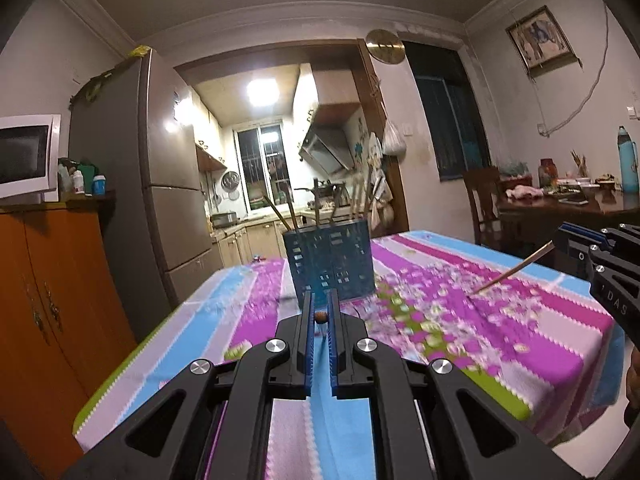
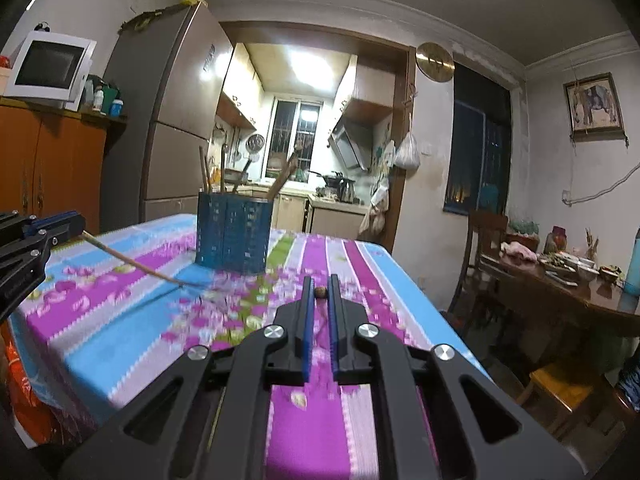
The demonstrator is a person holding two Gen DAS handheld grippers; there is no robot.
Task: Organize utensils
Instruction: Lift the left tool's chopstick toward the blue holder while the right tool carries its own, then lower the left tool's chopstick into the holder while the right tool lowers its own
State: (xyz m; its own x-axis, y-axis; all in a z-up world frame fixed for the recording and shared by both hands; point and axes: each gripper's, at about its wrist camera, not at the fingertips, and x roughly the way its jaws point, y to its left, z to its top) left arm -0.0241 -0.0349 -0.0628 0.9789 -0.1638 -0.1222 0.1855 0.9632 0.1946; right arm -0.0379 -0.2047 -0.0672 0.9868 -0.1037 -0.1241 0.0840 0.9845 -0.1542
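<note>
Both claws are closed narrow, each on the end of one chopstick. Between the fingers of the left claw [image 1: 319, 305] sits the round brown end of the left chopstick [image 1: 319, 317], and the right claw [image 2: 319, 289] pinches the right chopstick [image 2: 320, 291] the same way. Each stick slants down from its claw, and its tip touches the striped flowered counter [image 2: 132, 344]. Further ahead, between the claws, stands the blue holder [image 1: 329, 263] with more chopsticks upright inside.

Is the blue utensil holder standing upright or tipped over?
Upright. The blue utensil holder stands on its base on the tablecloth, with chopsticks sticking up out of its top.
</note>
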